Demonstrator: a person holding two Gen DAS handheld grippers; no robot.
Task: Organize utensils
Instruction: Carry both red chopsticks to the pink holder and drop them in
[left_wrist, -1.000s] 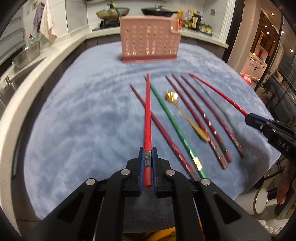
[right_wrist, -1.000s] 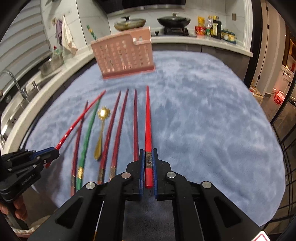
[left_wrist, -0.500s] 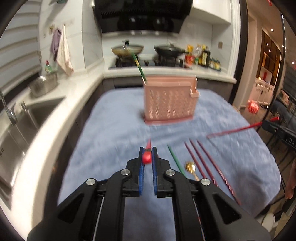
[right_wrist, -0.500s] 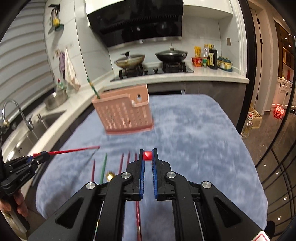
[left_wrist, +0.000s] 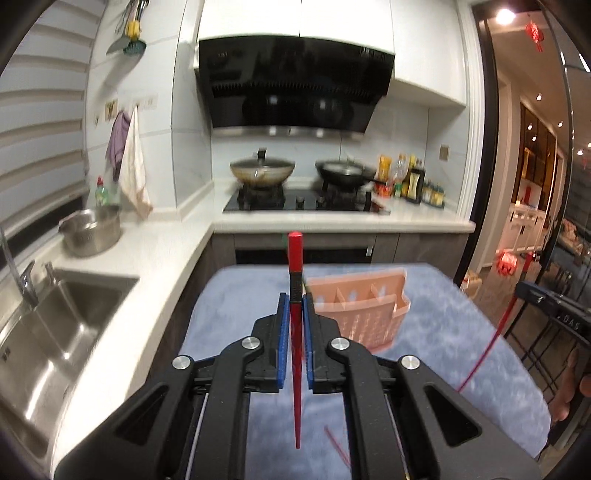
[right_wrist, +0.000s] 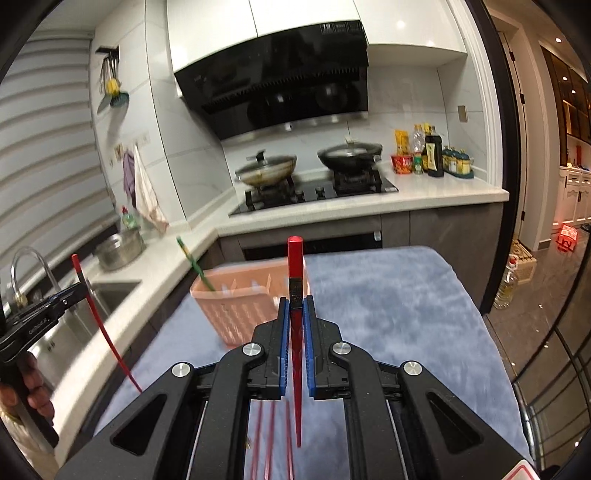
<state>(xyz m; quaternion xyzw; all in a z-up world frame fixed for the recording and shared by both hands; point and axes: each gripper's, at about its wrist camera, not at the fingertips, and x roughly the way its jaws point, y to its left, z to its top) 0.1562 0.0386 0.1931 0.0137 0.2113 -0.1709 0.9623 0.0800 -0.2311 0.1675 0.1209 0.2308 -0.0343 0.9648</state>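
Observation:
My left gripper (left_wrist: 295, 299) is shut on a bright red chopstick (left_wrist: 295, 254) that stands nearly upright, thick end up and thin tip hanging below the jaws. Just beyond it and to the right sits the pink slotted basket (left_wrist: 364, 314) on the blue-grey cloth (left_wrist: 443, 332). My right gripper (right_wrist: 295, 302) is shut on a second red chopstick (right_wrist: 295, 258), held the same way, with the basket (right_wrist: 236, 310) ahead on its left. A green chopstick (right_wrist: 192, 262) leans out of the basket. Each gripper shows at the edge of the other's view, chopstick dangling.
Dark red chopsticks (right_wrist: 267, 435) lie on the cloth under the right gripper. A sink (left_wrist: 55, 332) and a steel pot (left_wrist: 90, 230) are on the left counter. The stove with two pans (left_wrist: 262, 171) stands behind. An oil bottle (right_wrist: 511, 280) is on the floor to the right.
Both grippers have risen off the cloth, each carrying its red chopstick. The chopsticks swung from lying flat to hanging upright, and the basket is now closer.

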